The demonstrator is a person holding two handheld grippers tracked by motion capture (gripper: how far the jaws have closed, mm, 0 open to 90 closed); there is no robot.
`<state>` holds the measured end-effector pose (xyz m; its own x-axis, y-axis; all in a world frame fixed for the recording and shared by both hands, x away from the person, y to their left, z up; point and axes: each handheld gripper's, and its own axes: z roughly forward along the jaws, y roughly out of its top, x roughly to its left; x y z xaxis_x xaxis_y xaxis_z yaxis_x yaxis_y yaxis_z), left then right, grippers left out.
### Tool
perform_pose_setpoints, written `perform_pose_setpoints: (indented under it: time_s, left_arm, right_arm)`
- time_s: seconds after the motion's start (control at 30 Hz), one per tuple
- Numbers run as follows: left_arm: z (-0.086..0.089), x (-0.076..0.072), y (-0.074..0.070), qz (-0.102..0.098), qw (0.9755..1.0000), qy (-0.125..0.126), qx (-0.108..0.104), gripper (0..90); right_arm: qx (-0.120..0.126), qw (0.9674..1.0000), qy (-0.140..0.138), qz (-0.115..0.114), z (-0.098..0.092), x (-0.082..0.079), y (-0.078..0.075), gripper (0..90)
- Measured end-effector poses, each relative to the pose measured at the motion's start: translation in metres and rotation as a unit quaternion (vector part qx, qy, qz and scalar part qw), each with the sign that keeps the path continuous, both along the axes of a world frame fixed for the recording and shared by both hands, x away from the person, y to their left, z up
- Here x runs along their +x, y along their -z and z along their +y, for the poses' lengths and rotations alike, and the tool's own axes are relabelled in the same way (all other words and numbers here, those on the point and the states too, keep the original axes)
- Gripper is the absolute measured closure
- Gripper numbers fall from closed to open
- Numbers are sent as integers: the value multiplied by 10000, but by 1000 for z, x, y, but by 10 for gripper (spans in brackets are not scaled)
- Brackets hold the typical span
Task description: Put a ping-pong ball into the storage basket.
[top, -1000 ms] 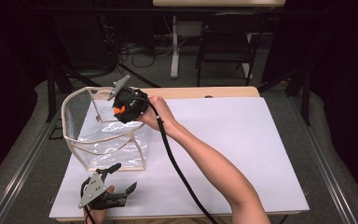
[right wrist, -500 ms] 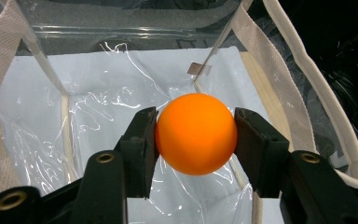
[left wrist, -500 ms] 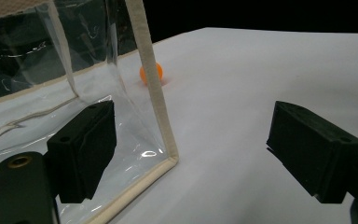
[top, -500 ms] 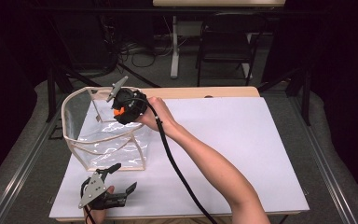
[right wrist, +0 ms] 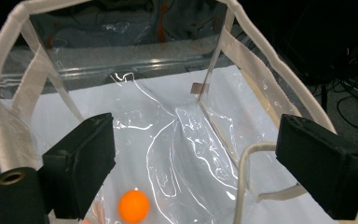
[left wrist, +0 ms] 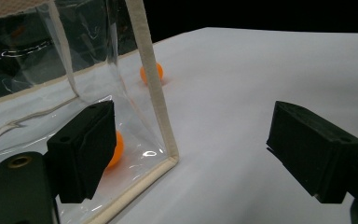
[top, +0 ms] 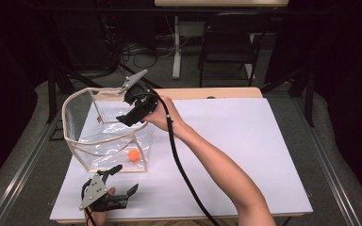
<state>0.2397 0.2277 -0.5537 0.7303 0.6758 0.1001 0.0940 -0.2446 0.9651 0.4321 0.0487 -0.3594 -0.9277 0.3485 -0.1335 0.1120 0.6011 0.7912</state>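
Right gripper (top: 125, 117) hovering over the bag's (top: 75, 141) rim, jaws just sprung wide, nothing between them. Ball (top: 133, 155) down on the bag floor by the near corner, seen in the right gripper view at (right wrist: 134, 206). Left gripper (top: 115, 181) parked just outside that corner, jaws wide, nothing held. Probably a featherweight, hard and smooth ball, prone to roll and squirt from a pinch; best squeezed across the middle. Clear soft film, floppy; taped rim the likeliest handhold.

Black hand-held gripper (top: 133, 112) with blocky jaws, grey three-cornered plate, thick black cable, bare forearm.
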Motion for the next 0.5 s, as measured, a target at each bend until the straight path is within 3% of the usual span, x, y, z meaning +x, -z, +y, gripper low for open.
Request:
perform_pose_setpoints:
  time_s: [0.3, 0.5]
  left_arm:
    - [-1, 0, 0, -4, 10000, 14, 29, 157]
    - [-1, 0, 0, -10, 10000, 10, 10, 157]
  right_arm:
    - [268, 9996, 11, 32, -23, -1, -10, 56]
    - [286, 9996, 61, 26, -32, 0, -9, 37]
